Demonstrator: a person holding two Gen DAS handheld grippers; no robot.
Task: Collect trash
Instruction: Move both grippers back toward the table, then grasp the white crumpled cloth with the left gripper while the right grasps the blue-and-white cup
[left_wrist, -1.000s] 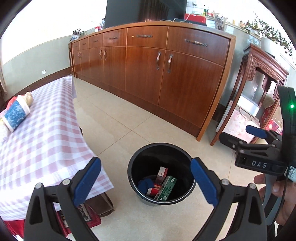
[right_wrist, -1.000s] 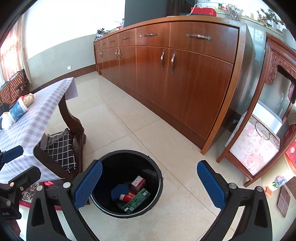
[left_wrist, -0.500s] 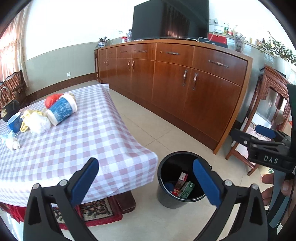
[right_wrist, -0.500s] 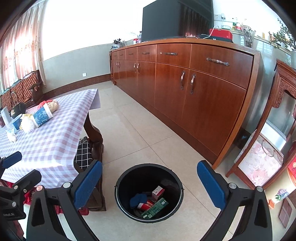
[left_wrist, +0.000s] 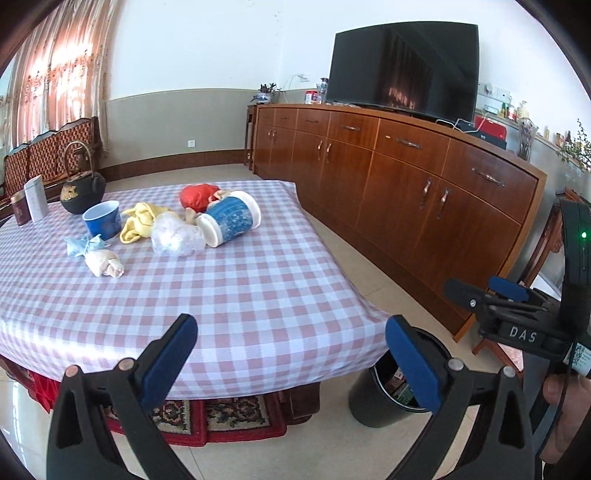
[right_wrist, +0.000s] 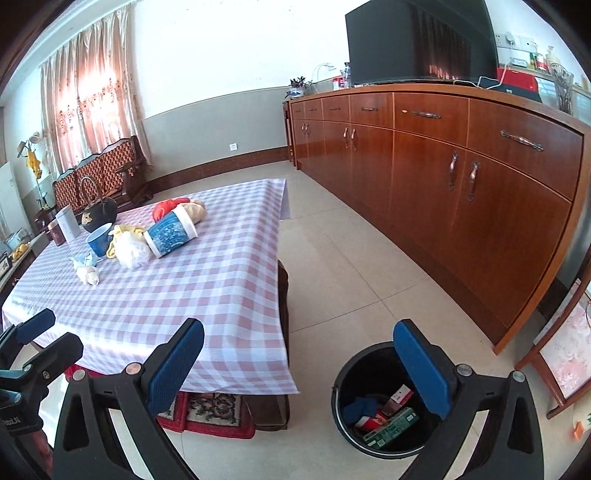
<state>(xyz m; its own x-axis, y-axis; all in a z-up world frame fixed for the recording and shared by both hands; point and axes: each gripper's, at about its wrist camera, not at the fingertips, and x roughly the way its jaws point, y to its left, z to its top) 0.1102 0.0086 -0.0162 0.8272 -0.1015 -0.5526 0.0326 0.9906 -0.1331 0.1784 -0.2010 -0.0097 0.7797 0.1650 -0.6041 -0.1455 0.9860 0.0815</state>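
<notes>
Trash sits clustered at the bench's (left_wrist: 258, 280) far end: a clear wrapper (left_wrist: 176, 236), yellow wad (left_wrist: 138, 221), blue tub (left_wrist: 231, 218) on its side, red scrap (left_wrist: 197, 195). The bin (right_wrist: 341, 402) stands on the floor by the near corner, some boxes already inside. Left tool (left_wrist: 291, 354) and right tool (right_wrist: 299, 358) both hang wide open, empty. Risk, I'd say: the blue cup (left_wrist: 102, 219) and teapot (left_wrist: 82, 190) stand close, easily knocked reaching in.

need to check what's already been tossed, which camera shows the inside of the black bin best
The right wrist view. There the black bin sits open below the camera, showing a green box, a small red and white carton and something blue inside. In the left wrist view the bin is mostly hidden behind the tablecloth corner and the left claw's finger.
</notes>
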